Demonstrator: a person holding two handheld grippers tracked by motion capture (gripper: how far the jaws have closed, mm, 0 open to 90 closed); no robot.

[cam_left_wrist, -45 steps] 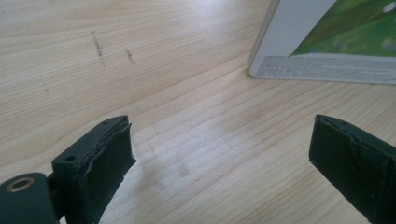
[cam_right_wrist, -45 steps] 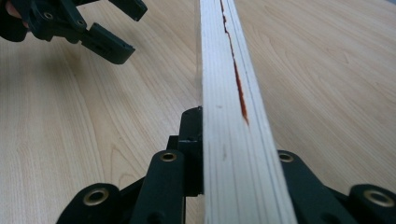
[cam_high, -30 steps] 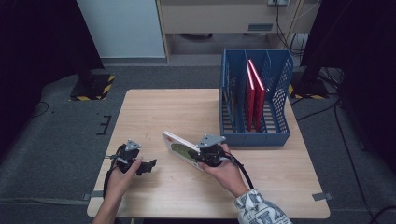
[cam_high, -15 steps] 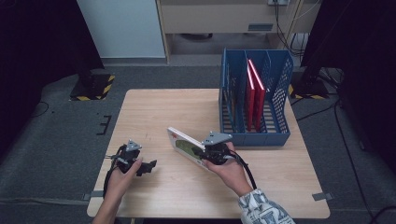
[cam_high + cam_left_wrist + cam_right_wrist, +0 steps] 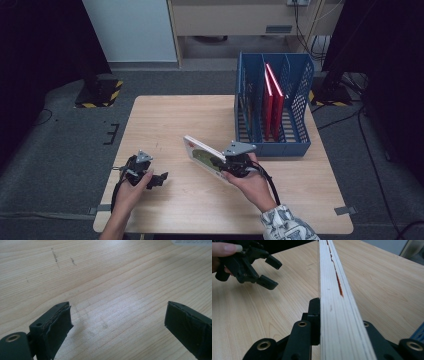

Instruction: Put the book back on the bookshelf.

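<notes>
My right gripper (image 5: 226,165) is shut on a thin white-covered book (image 5: 202,155) with a green and red picture. The book is held tilted above the middle of the wooden table (image 5: 175,120), its free end pointing up and left. In the right gripper view the book's page edge (image 5: 332,290) runs straight away between the black jaws. My left gripper (image 5: 159,179) rests low near the table's front left, open, with only bare wood between its fingers (image 5: 57,322). It also appears at the top left of the right gripper view (image 5: 270,273).
A blue slotted file rack (image 5: 272,145) stands at the table's right rear, holding red books (image 5: 272,100) upright in its middle slots. A corner of the rack (image 5: 419,336) lies just right of my right gripper. Dark floor and cables surround the table.
My right gripper has carried the book a little to the right and upward, closer to the blue rack. The left hand has stayed where it was.
</notes>
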